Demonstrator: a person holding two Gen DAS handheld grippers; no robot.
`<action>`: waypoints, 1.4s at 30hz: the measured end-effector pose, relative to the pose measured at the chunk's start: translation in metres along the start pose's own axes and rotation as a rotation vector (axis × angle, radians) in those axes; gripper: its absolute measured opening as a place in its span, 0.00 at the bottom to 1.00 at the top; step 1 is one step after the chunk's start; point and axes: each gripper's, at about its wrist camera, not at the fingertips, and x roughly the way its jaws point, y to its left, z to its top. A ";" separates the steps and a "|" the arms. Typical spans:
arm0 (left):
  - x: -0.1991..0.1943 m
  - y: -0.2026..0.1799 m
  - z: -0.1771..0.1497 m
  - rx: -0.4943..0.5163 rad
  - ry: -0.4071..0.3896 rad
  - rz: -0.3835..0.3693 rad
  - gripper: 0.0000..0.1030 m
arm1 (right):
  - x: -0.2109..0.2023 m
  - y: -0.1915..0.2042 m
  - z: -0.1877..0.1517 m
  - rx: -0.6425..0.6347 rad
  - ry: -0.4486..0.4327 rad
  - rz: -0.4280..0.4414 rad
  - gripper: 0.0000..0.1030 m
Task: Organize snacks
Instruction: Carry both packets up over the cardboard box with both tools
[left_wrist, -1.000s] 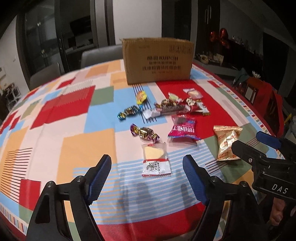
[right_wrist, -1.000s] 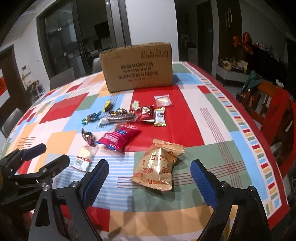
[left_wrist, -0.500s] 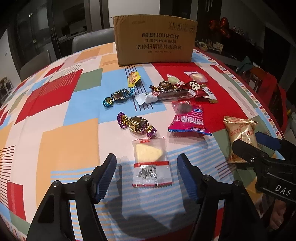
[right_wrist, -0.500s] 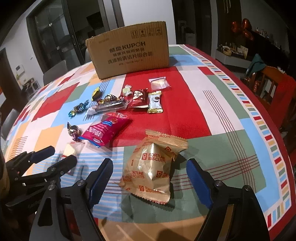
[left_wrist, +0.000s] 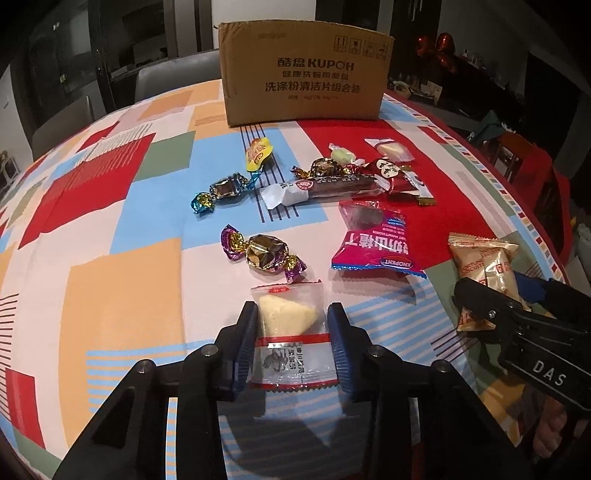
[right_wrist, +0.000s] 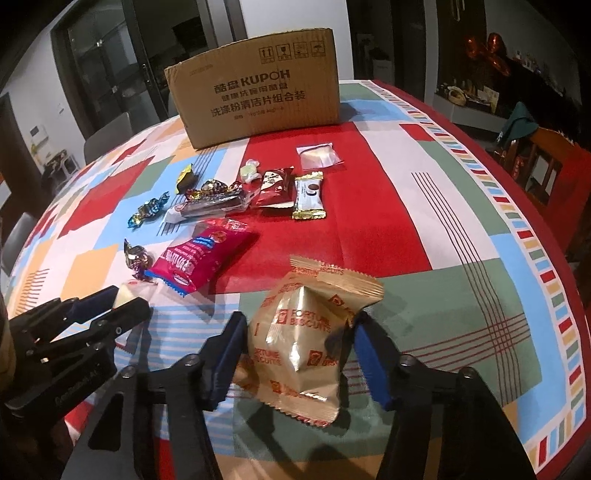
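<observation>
My left gripper (left_wrist: 291, 332) has closed on a clear packet with a pale wedge-shaped snack (left_wrist: 290, 325); both pads touch its edges as it lies on the tablecloth. My right gripper (right_wrist: 299, 339) has closed on a gold fortune biscuit packet (right_wrist: 303, 332), which bulges between the pads. The right gripper also shows in the left wrist view (left_wrist: 517, 314), the left one in the right wrist view (right_wrist: 92, 310). Other snacks lie beyond: a red packet (left_wrist: 373, 243), a purple-gold candy (left_wrist: 266, 253), a blue-gold candy (left_wrist: 221, 190), a long bar (left_wrist: 325, 188).
A brown cardboard box (left_wrist: 304, 74) stands at the far side of the round table with the patchwork cloth (left_wrist: 110, 258). A clear packet (right_wrist: 319, 155) and a white-gold sachet (right_wrist: 310, 195) lie on the red patch. Chairs stand around the table.
Both grippers moved forward and down over their packets, and their jaws narrowed from wide open until the pads met the packets' sides.
</observation>
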 end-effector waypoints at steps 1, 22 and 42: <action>-0.001 0.000 0.000 -0.002 0.003 -0.005 0.37 | 0.000 0.001 0.000 -0.003 0.000 -0.001 0.53; -0.066 -0.002 0.027 0.024 -0.175 -0.033 0.37 | -0.056 0.019 0.028 -0.057 -0.127 0.051 0.52; -0.101 0.003 0.134 0.083 -0.346 -0.029 0.37 | -0.087 0.030 0.128 -0.090 -0.308 0.103 0.52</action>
